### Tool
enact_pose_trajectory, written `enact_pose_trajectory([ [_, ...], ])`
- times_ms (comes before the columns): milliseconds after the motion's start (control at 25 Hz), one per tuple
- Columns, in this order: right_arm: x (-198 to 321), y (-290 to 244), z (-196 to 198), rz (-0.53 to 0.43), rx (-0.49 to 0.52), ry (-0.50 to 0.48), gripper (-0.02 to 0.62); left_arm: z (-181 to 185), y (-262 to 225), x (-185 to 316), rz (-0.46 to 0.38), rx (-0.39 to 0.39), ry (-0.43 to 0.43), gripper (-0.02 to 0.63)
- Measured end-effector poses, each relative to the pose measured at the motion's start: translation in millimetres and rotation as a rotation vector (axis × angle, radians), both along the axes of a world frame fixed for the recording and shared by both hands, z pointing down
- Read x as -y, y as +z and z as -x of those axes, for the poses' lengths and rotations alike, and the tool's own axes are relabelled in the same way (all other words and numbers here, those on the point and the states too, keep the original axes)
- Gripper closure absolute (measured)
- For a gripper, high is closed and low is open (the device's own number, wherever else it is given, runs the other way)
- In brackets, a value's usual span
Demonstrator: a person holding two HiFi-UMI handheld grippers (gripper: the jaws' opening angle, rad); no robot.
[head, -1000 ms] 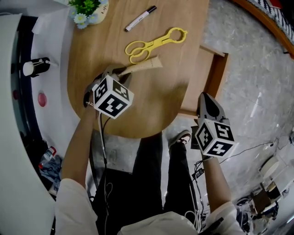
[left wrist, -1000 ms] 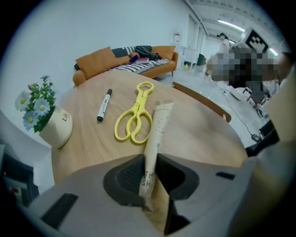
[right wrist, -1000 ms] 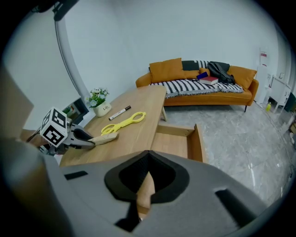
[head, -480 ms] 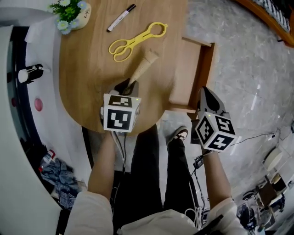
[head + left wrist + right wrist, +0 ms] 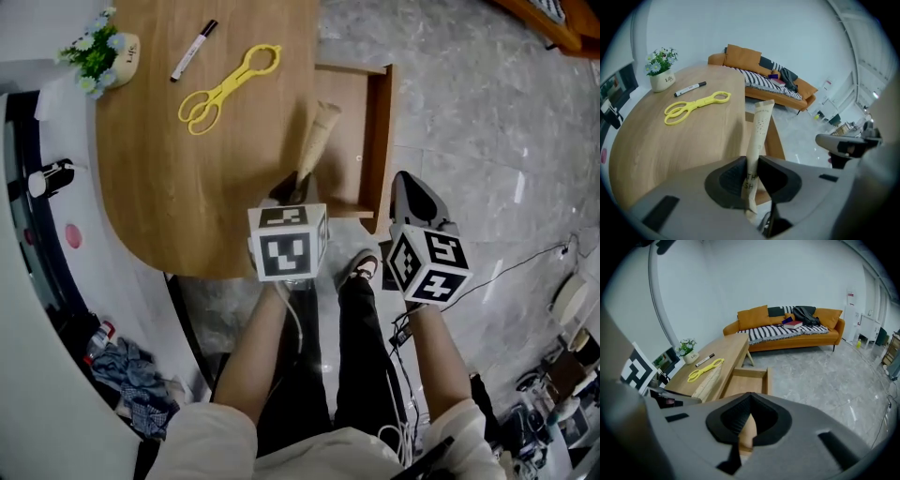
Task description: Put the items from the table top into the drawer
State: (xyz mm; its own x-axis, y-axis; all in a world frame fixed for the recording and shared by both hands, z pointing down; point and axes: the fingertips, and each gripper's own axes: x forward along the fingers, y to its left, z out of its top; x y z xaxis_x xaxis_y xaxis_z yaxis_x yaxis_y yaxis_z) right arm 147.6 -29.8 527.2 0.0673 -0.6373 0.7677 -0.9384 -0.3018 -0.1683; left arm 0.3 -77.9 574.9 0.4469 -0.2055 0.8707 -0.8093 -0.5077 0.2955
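My left gripper (image 5: 295, 190) is shut on a beige paper-look tube (image 5: 317, 139), gripped near its lower end. The tube points away from me, above the seam between the wooden table (image 5: 187, 187) and the open drawer (image 5: 379, 131). In the left gripper view the tube (image 5: 759, 126) stands up between the pads, with the gripper (image 5: 751, 174) over the table's right edge. My right gripper (image 5: 410, 190) hovers beside the drawer's near right corner, jaws shut and empty; its own view looks at the drawer (image 5: 761, 376). Yellow scissors-like tongs (image 5: 228, 89) and a marker (image 5: 193, 50) lie on the table.
A small flower pot (image 5: 98, 54) stands at the table's far left corner. The person's legs and a shoe (image 5: 364, 272) are below the grippers, on a grey marble floor (image 5: 487, 112). An orange sofa (image 5: 787, 326) stands beyond the table.
My left gripper has carried the tube rightward from mid-table to the edge by the drawer and rolled so its cube faces differently. The right gripper shifted slightly left towards the drawer.
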Motion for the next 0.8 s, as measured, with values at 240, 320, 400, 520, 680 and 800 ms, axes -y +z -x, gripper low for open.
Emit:
enact_pose_trajectory([
  [240,-31.9,-3.4,-34.4,0.001,-0.001,0.067,0.603,-49.0,-7.2,-15.0,0.003,-0.060,-0.022,0.532],
  [320,-38.3,-4.5,-42.5,0.000,0.000,0.075,0.603,-61.5,-9.3,-19.1,-0.005,-0.076,-0.030,0.532],
  [400,-44.2,-5.0,-48.9,0.001,0.004,0.081,0.603,-73.6,-12.3,-23.0,-0.008,-0.112,-0.036,0.532],
  [520,-51.7,-3.6,-56.1,0.005,0.010,0.092,0.603,-85.5,-13.5,-26.7,-0.003,-0.159,-0.032,0.468],
  [680,-58.5,0.5,-61.8,0.010,0.019,0.111,0.603,-83.0,-8.1,-27.6,-0.006,-0.141,0.003,0.431],
  [800,-56.4,4.9,-62.1,0.012,0.028,0.117,0.603,-74.0,-6.4,-18.5,-0.027,-0.118,0.019,0.432],
])
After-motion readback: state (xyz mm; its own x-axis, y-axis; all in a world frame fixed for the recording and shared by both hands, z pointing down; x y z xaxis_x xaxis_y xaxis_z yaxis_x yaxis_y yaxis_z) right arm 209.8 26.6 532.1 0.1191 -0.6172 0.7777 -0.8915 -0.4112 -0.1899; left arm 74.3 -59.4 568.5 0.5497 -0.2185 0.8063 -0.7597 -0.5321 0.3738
